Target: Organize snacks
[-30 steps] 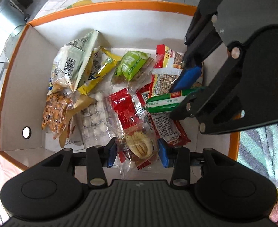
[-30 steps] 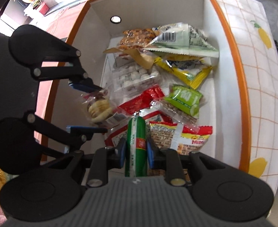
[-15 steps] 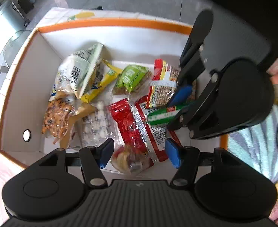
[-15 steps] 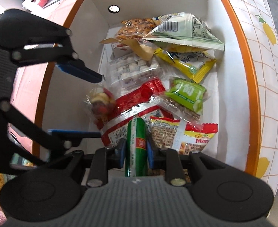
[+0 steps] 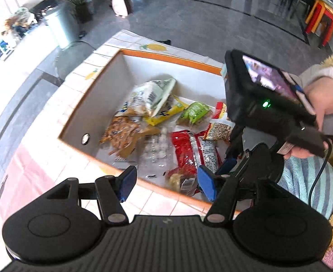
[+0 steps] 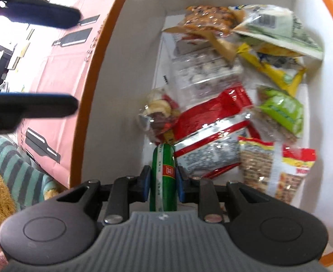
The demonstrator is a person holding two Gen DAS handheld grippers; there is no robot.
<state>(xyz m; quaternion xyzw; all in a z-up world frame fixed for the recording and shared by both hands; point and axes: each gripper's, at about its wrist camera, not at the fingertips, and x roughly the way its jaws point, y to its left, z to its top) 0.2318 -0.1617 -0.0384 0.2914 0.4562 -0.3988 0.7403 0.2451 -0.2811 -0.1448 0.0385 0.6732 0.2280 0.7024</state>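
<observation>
Two grippers are working over the orange-rimmed white box (image 5: pixel 166 57): the left gripper (image 5: pixel 165 182), fingers spread and empty, has pulled back above the near rim, leaving the clear cookie packet (image 6: pixel 157 115) inside, while the right gripper (image 6: pixel 161 182) keeps pinching the green sausage stick (image 6: pixel 163 179).

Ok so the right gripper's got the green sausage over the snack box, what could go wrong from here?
1. The right gripper pinches the green sausage low on its length, so the round stick could pivot or slip as it opens.
2. The box floor is crowded: dropped here, the sausage may land on the red-and-silver packet and roll.
3. The open left gripper hangs at the box's near rim, close to the right gripper; the two could knock together.
</observation>
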